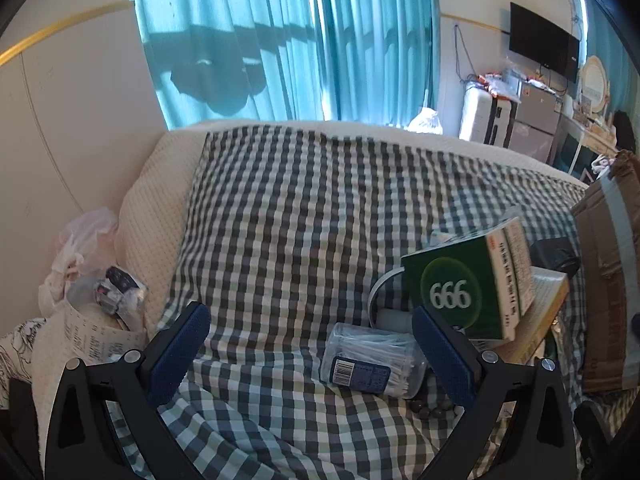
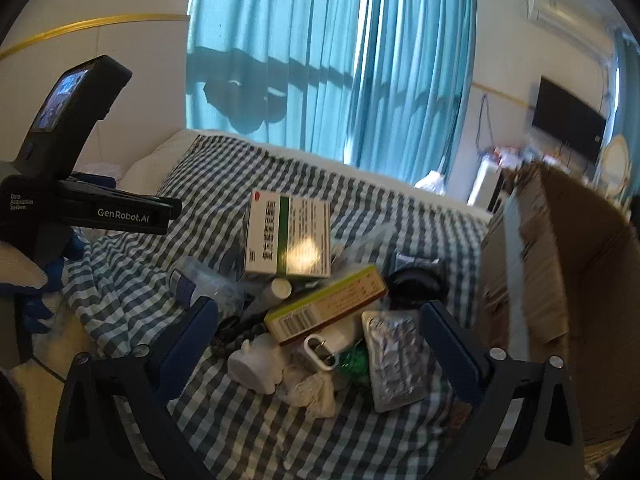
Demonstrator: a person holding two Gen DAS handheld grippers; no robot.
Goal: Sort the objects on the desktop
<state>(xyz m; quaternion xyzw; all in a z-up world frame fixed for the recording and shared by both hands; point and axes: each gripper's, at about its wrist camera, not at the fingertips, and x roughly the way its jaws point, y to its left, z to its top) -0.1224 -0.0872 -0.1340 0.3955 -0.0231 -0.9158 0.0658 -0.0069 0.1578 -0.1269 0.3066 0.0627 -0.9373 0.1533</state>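
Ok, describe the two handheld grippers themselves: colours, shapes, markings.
Both are black plastic frames with silver pivot screws, each carrying two flat fingers faced with textured dark blue pads. The left gripper and right gripper look alike from their own cameras. The right wrist view shows the left unit's side: white "GenRobot.AI" and "Data Acquisition System" lettering, plus a small lit screen on top.

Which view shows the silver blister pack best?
The right wrist view: the blister pack lies in full view between the open fingers of the right hand-held gripper, on the checked cloth. The left wrist view does not show it at all.
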